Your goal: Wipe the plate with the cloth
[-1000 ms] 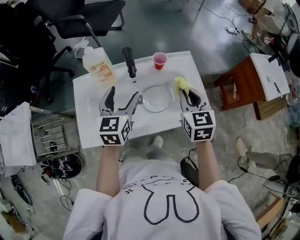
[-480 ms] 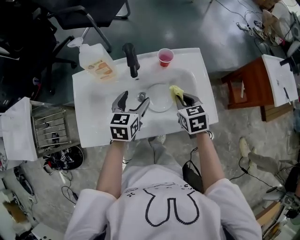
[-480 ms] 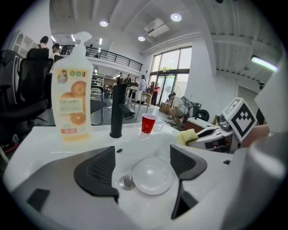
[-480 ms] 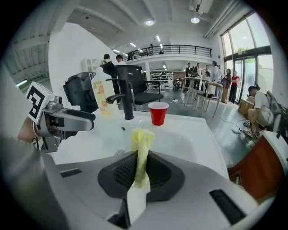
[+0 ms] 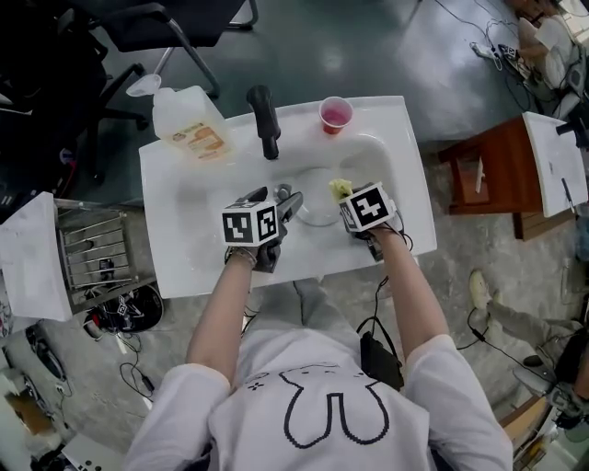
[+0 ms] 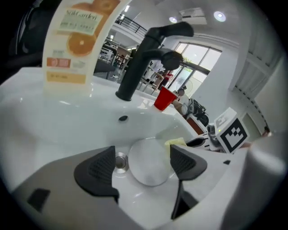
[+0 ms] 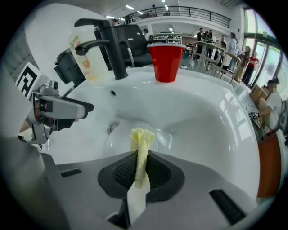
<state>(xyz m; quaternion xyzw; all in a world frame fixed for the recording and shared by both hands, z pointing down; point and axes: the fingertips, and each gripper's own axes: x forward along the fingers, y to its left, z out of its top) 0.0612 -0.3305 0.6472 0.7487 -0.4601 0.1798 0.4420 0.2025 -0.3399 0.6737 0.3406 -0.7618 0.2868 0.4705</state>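
It looked like a lab or workshop: a freestanding sink [image 5: 175, 248] stood among office chairs [image 5: 175, 23] and floor cables [image 5: 497, 53].

Soap bottle [image 6: 74, 40] label: brand print, seemingly "SilkGarden"; smaller lines too blurred to read.

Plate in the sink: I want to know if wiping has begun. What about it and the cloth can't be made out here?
1. Cloth touching the plate or not: head view, the marker cube on the right gripper covers that spot; right gripper view, its jaws hide the plate's near part.
2. Dirt or wetness on the plate: too small in the head view, too pale against the white sink in the gripper views.
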